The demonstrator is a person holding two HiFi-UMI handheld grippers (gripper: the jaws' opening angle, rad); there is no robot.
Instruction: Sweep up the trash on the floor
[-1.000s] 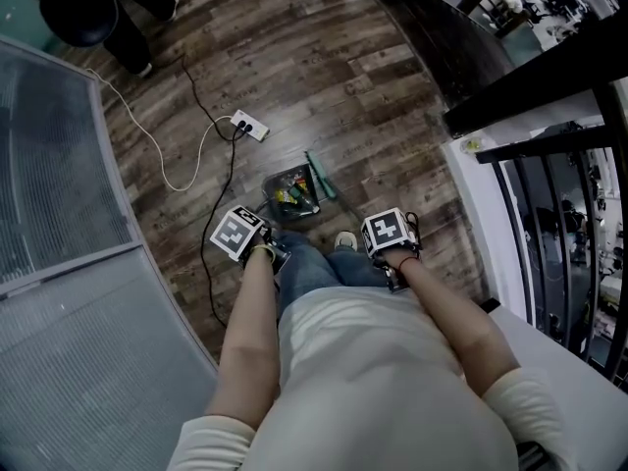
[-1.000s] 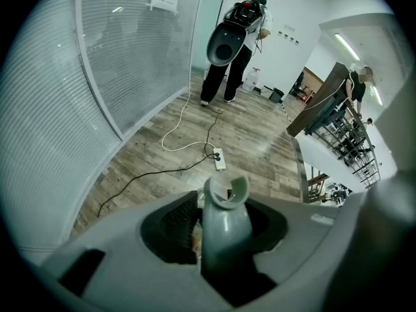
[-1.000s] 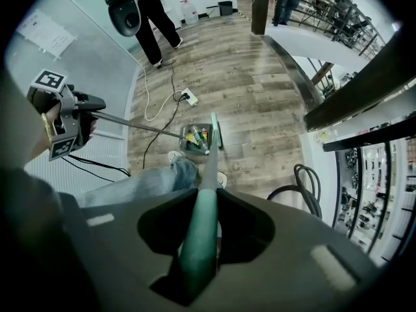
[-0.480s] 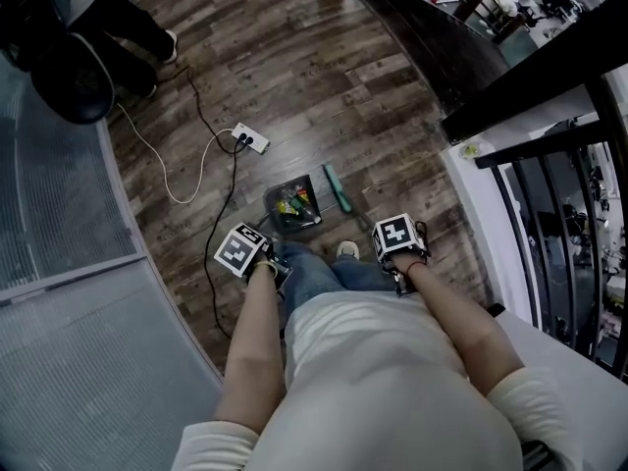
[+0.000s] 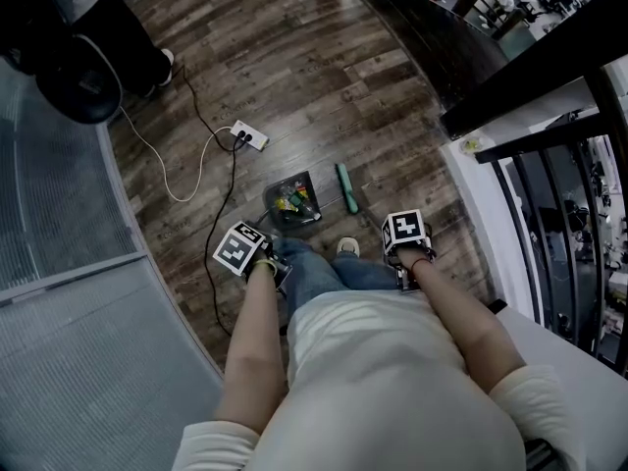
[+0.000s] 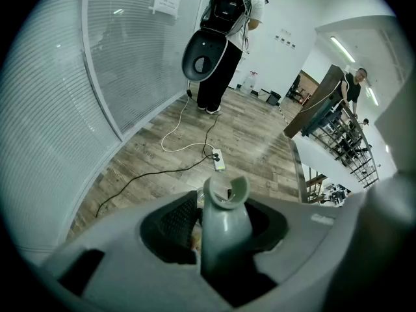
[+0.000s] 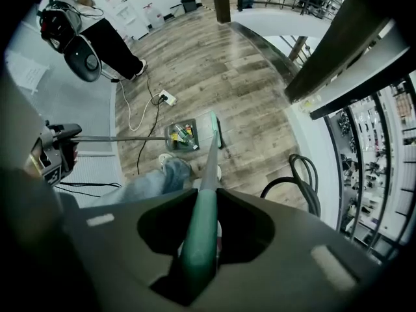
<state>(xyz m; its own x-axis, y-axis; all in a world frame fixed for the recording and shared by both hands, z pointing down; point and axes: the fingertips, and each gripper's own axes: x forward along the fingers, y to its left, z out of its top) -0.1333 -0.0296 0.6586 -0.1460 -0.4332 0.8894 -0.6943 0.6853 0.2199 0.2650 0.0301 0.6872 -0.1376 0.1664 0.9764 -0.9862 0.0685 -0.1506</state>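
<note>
A dark dustpan [image 5: 292, 199] stands on the wood floor in front of my feet, with colourful trash [image 5: 290, 202] inside it. Its grey handle [image 6: 222, 223] runs up into my left gripper [image 5: 267, 255], which is shut on it. A green broom head [image 5: 346, 187] rests on the floor just right of the dustpan [image 7: 181, 136]. The broom's green handle [image 7: 201, 233] passes between the jaws of my right gripper [image 5: 404, 263], shut on it. In the right gripper view the broom head [image 7: 216, 129] sits beside the pan's right edge.
A white power strip [image 5: 249, 136] with white and black cables lies left of the dustpan. A person with a backpack and helmet [image 5: 80, 62] stands at the far left. A frosted glass wall [image 5: 59, 234] runs on the left; a dark railing and stair edge [image 5: 491, 96] on the right.
The broom head has slid to the right, away from the dustpan's edge, and my right gripper has shifted right with it. The dustpan and left gripper stay about where they were.
</note>
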